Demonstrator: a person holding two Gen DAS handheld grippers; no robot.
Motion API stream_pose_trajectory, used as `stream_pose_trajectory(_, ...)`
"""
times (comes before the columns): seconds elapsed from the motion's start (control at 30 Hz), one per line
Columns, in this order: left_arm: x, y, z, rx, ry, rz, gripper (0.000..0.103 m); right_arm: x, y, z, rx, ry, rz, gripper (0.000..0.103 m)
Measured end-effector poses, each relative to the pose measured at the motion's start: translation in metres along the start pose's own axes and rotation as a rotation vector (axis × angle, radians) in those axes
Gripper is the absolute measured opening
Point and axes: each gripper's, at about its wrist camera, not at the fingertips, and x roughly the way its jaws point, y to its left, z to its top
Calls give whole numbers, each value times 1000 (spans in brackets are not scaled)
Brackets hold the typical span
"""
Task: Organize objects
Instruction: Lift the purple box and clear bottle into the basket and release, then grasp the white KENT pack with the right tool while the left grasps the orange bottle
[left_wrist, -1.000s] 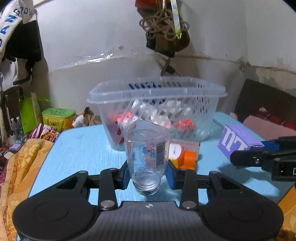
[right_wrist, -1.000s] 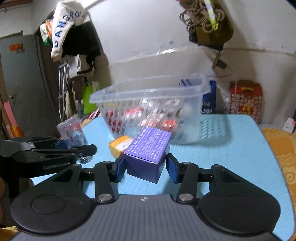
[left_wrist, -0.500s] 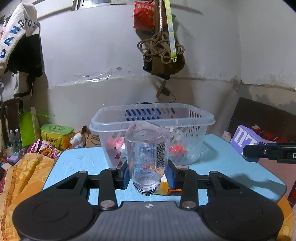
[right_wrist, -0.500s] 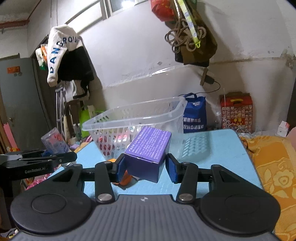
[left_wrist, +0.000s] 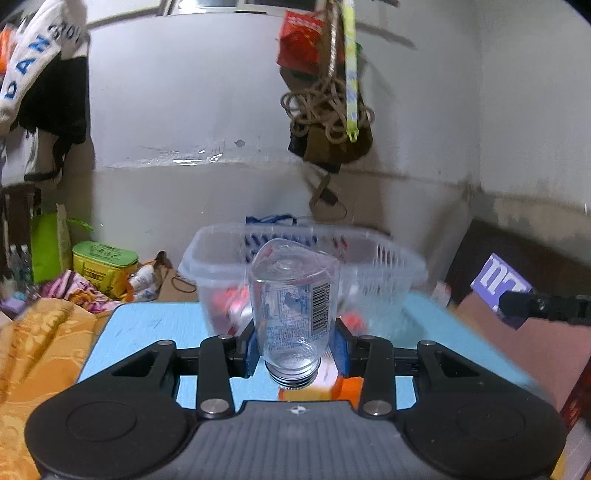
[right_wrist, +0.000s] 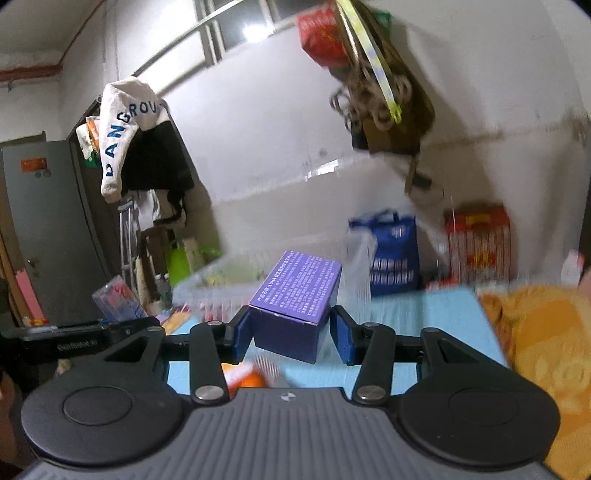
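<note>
My left gripper (left_wrist: 295, 345) is shut on a clear plastic bottle (left_wrist: 293, 312), held with its neck toward the camera, above the blue table (left_wrist: 147, 325). Behind it stands a clear slotted basket (left_wrist: 391, 273) holding several red and white items. My right gripper (right_wrist: 291, 332) is shut on a purple box (right_wrist: 295, 306), held in the air in front of the blurred basket (right_wrist: 236, 284). The purple box also shows in the left wrist view (left_wrist: 502, 286) at far right. The bottle shows in the right wrist view (right_wrist: 118, 299) at left.
An orange and white carton (left_wrist: 332, 384) lies on the table under the left gripper, and shows in the right wrist view (right_wrist: 247, 374). A yellow patterned cloth (right_wrist: 546, 350) lies right of the table. A blue bag (right_wrist: 393, 251) and red box (right_wrist: 478, 243) stand by the wall.
Both grippers have risen with their loads and tilted upward, so the basket and table sit lower in both views. Both grips are unchanged.
</note>
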Motion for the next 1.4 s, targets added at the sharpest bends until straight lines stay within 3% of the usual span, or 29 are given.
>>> stream_pose_trajectory(0.17, 28, 0, 53, -60, -45, 3, 43, 54, 8, 40, -10, -15, 22, 49)
stream_pose_trajectory(0.27, 67, -2, 80, -78, -10, -16, 43, 96, 17, 55, -97, 13, -14, 49)
stream_pose_trajectory(0.47, 128, 5, 85, -140, 61, 18, 43, 146, 6, 54, -112, 78, -39, 51)
stream_pose_trajectory(0.5, 134, 8, 83, -159, 64, 7, 48, 149, 6, 53, -118, 88, -45, 62)
stream_pose_trajectory(0.53, 137, 10, 81, -167, 59, 4, 66, 152, 6, 53, -120, 101, -50, 72)
stream_pose_trajectory(0.57, 137, 11, 78, -164, 53, 31, 79, 147, 6, 52, -115, 86, -69, 94)
stream_pose_trajectory(0.6, 135, 11, 77, -155, 45, 55, 98, 139, 7, 50, -105, 49, -91, 103)
stream_pose_trajectory(0.63, 130, 12, 75, -141, 27, 64, 103, 128, 9, 49, -98, 13, -93, 103)
stream_pose_trajectory(0.7, 113, 17, 69, -133, 2, 48, 103, 105, 10, 44, -75, -10, -59, 103)
stream_pose_trajectory(0.83, 77, 25, 38, -97, 15, 7, 103, 59, 15, 21, -36, 33, -32, 103)
stream_pose_trajectory(0.93, 70, 14, -1, -37, 98, -7, 103, 35, 6, -13, 58, 82, -25, 103)
stream_pose_trajectory(1.0, 79, 6, -22, 23, 186, -20, 103, 34, -1, -25, 94, 161, -37, 103)
stream_pose_trajectory(1.07, 86, -3, -38, 71, 244, -20, 103, 36, -11, -28, 124, 175, -58, 103)
stream_pose_trajectory(1.17, 93, -19, -45, 134, 267, -18, 103, 36, -22, -30, 170, 189, -77, 103)
stream_pose_trajectory(1.3, 101, -33, -48, 141, 278, -26, 103, 39, -28, -35, 197, 211, -95, 103)
stream_pose_trajectory(1.4, 110, -42, -53, 174, 296, 25, 102, 43, -26, -37, 187, 233, -89, 103)
